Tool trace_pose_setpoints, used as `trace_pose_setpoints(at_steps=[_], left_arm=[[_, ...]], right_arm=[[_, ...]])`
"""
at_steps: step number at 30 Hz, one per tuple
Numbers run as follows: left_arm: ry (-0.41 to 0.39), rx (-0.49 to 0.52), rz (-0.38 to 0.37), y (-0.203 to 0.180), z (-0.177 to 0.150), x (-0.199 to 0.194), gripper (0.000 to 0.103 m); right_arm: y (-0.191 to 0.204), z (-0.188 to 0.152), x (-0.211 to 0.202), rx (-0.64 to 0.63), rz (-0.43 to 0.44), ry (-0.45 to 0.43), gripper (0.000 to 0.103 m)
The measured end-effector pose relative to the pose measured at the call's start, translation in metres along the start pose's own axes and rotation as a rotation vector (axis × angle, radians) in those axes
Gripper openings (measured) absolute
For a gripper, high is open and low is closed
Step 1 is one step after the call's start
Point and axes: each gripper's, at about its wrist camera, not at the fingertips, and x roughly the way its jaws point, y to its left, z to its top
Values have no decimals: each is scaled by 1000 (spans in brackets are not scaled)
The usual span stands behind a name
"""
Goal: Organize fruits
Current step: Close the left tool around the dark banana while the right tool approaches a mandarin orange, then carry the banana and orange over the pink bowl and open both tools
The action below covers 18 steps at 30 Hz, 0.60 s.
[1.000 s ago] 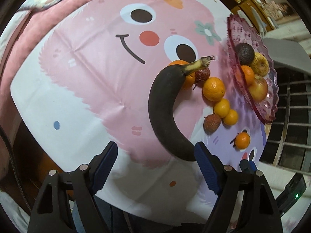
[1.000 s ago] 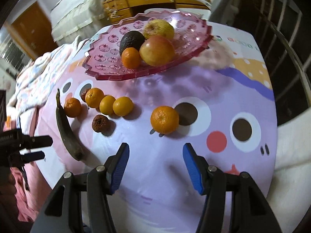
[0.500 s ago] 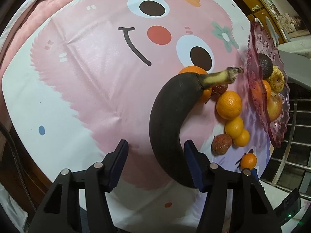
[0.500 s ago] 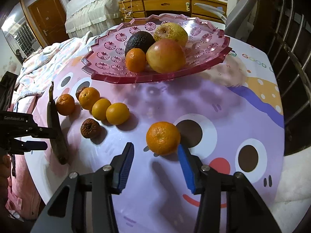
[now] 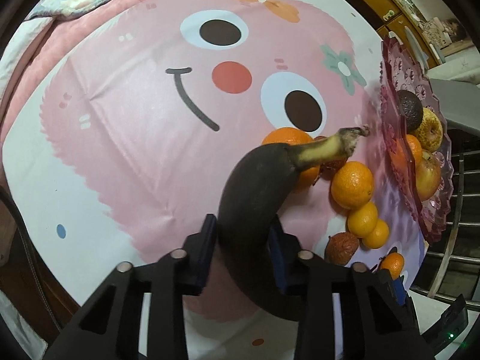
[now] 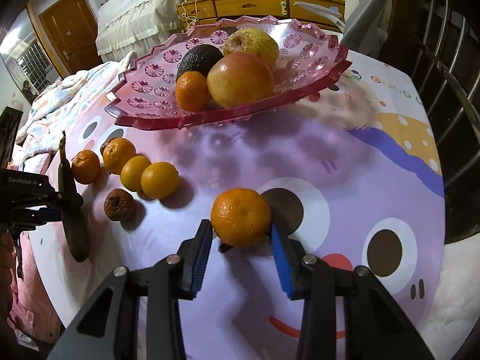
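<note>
Two tools closing, left tool (image 5: 243, 249) pinching blackened banana (image 5: 255, 186), right tool (image 6: 243, 250) squeezing dimpled mandarin (image 6: 240, 217)

We lose the banana's (image 5: 255, 186) lower end behind the left gripper (image 5: 242, 247). It hides part of an orange (image 5: 285, 136) (and most of a brown fruit (image 5: 333, 163)). The plate (image 5: 399, 138) shows edge-on.
</note>
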Motion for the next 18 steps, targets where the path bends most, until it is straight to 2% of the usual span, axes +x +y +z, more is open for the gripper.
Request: trace_pose_setpoints(at_steps=[9,18], left_arm=[[-36,28,-13,1,-1,-4,28],[-154,115,-15,0,-9,-33,26]], right_arm=[[0,-1,0,2,9,-5,38],[8,0,-20,-12,11,-43,38]])
